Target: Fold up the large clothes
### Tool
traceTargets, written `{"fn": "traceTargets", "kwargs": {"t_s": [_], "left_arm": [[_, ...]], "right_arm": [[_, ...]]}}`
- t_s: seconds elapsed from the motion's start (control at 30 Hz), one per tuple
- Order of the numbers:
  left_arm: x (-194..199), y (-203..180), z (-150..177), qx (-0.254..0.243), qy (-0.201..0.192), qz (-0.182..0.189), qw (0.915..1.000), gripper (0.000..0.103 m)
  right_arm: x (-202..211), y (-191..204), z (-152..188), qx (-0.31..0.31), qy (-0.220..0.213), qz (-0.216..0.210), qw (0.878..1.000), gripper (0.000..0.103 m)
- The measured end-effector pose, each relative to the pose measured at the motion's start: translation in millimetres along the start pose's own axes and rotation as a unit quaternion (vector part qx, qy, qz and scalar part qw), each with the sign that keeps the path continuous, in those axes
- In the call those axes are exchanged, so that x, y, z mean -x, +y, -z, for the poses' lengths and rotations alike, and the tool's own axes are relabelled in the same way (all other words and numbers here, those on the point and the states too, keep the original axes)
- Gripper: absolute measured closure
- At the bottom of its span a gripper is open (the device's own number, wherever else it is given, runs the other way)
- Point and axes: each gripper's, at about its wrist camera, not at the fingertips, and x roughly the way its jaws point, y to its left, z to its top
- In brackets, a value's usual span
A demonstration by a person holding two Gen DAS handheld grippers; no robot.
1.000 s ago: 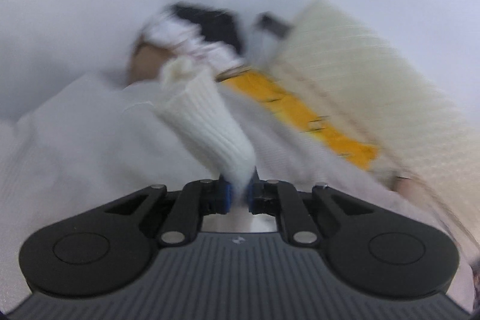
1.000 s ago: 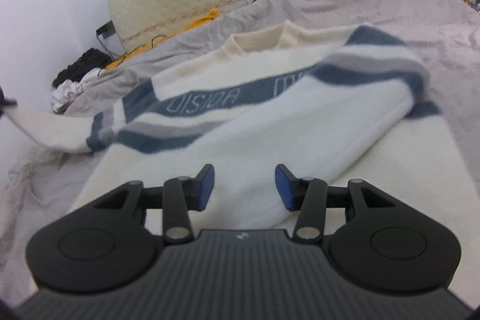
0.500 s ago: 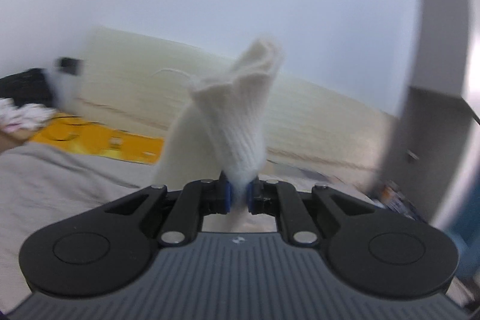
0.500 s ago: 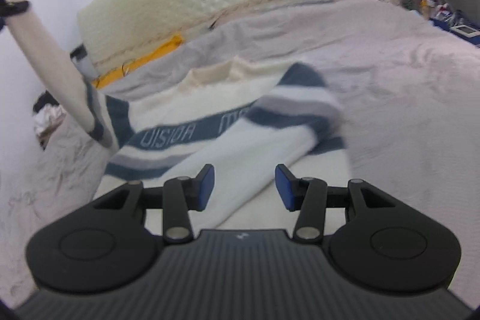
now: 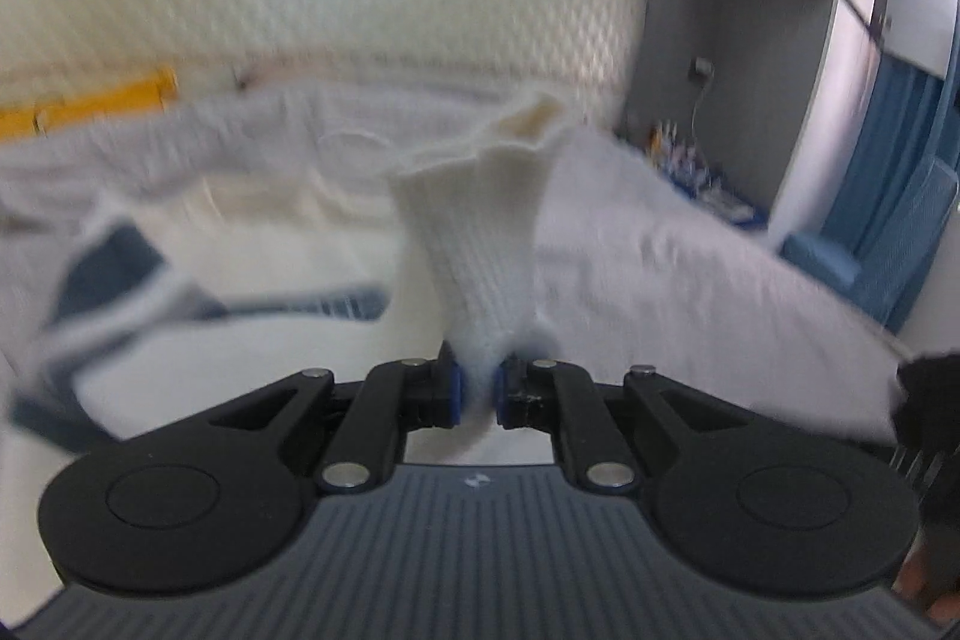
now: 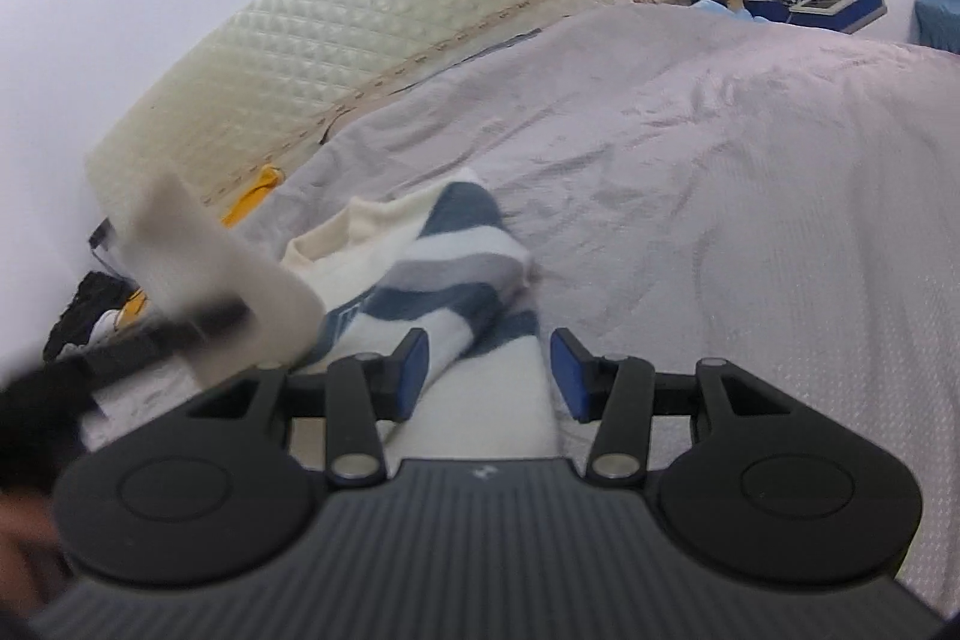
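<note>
Left claw [image 5: 477, 391] is clenched on the ribbed cuff [image 5: 480, 232] of the cream sweater's sleeve, carrying it above the garment. Right claw [image 6: 489, 370] hangs released over the sweater [image 6: 420, 268], pinching nothing. That sweater, cream with blue and grey stripes, lies on the bed [image 6: 750, 148] toward its left side, below the quilted headboard [image 6: 420, 10]. Judging by this, one sleeve already lies folded across the body; the second is mid-fold, and the body folds remain.
</note>
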Motion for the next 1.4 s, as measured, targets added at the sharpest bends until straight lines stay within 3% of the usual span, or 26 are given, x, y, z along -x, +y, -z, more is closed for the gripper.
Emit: {"fn": "traceTargets", "kwargs": {"t_s": [0.17,0.33,0.4,0.47,0.53,0.63,0.73,0.87,0.93,1.1,1.23,1.4], "left_arm": [[-36.2,-26.1,72.1,-0.007,0.045,0.002,0.999,0.091],[-51.8,-18.5,93.3,0.01,0.068,0.005,0.9976,0.09],[-47.6,-12.3,89.7,0.007,0.077,0.016,0.9969,0.078],[-43.3,-10.1,84.7,0.009,0.1,0.048,0.9938,0.052],[-32.9,-14.2,83.2,-0.009,0.116,0.075,0.9904,0.047],[-9.8,-23.6,85.9,-0.054,0.112,0.086,0.9885,0.046],[5.5,-15.1,86.9,-0.048,0.104,0.096,0.9888,0.046],[16.2,12.4,80.8,0.003,0.087,0.073,0.9935,0.046],[14.3,33.0,79.0,0.036,0.082,0.057,0.9943,0.046],[7.4,80.4,68.2,0.099,0.076,0.021,0.9919,0.046],[-4.1,104.9,63.5,0.11,0.073,-0.01,0.9911,0.046],[-24.1,117.0,68.2,0.102,0.091,-0.032,0.9901,0.046]], "right_arm": [[-10.5,-15.3,-2.2,-0.028,0.007,-0.007,1.0,0.054],[-18.0,-26.7,-0.3,-0.036,0.006,-0.012,0.999,0.054],[-17.5,-30.9,-2.0,-0.048,0.003,-0.018,0.999,0.054],[-14.5,-32.2,-4.8,-0.054,-0.007,-0.021,0.998,0.054],[-10.3,-32.3,-6.9,-0.059,-0.015,-0.03,0.998,0.054],[-7.0,-28.0,-7.0,-0.057,-0.017,-0.043,0.997,0.054],[-11.4,-19.9,-2.3,-0.053,0.0,-0.059,0.997,0.054],[-21.9,-5.1,6.0,-0.044,0.032,-0.076,0.996,0.056],[-28.4,4.6,11.8,-0.029,0.047,-0.085,0.995,0.068],[-50.3,32.4,26.0,0.04,0.076,-0.083,0.993,0.075],[-70.2,40.3,33.0,0.073,0.09,-0.059,0.992,0.075],[-99.3,27.8,47.4,0.067,0.137,-0.025,0.988,0.079]]}}
